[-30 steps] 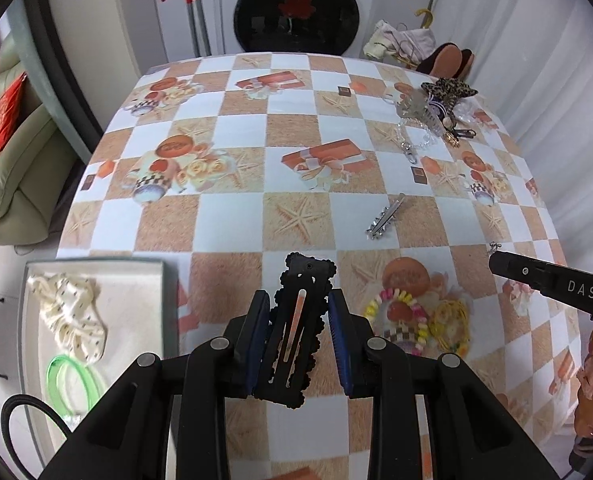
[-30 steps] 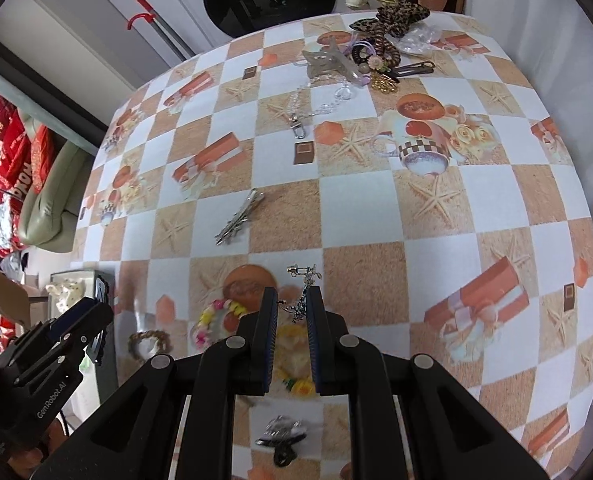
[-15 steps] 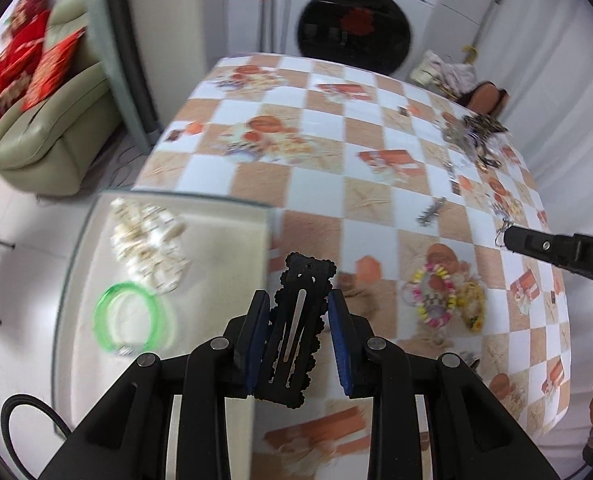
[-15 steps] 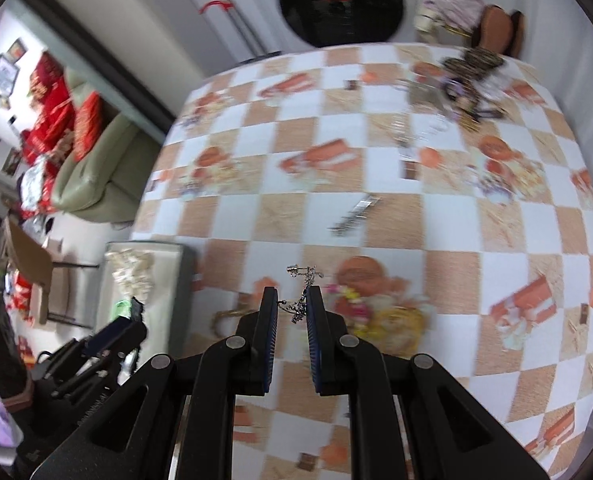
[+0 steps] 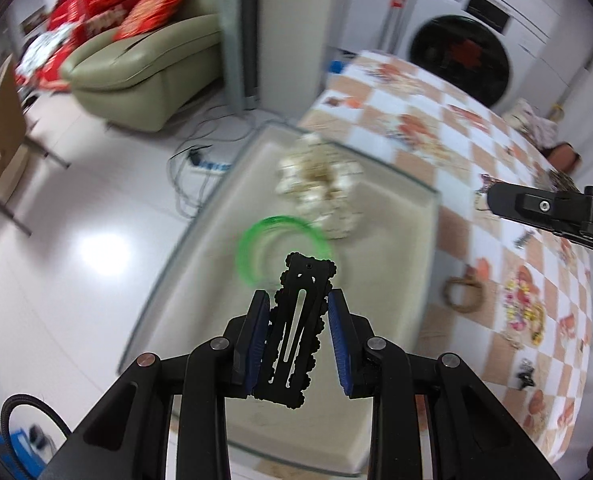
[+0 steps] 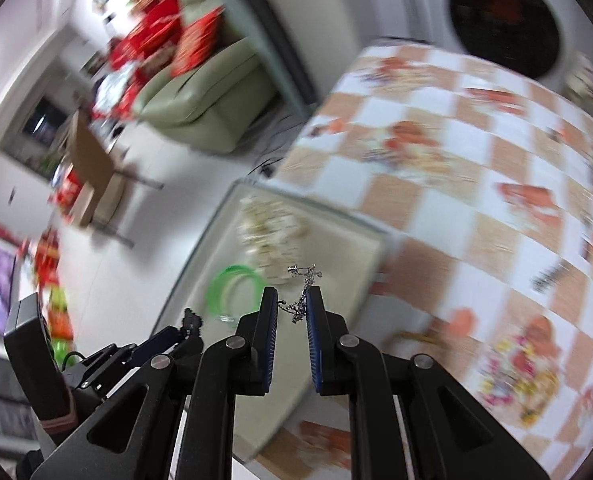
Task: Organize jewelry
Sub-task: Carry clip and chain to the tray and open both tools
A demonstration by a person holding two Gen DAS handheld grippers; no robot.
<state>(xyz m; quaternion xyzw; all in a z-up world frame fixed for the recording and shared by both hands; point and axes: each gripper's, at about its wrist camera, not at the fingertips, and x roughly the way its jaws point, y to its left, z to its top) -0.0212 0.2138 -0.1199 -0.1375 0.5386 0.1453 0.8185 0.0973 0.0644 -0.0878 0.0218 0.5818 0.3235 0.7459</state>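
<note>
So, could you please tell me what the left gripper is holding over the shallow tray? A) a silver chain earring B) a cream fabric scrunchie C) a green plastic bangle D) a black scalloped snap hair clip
D: the black scalloped snap hair clip sits clamped between the left gripper pads, while the green plastic bangle and cream fabric scrunchie lie in the shallow tray.

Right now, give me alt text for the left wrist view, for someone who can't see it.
The left gripper holds a black scalloped hair clip between its blue-padded fingers, above a pale tray at the edge of a checkered table. A green bangle and a cream scrunchie lie blurred in the tray; the right gripper enters from the right.
</note>
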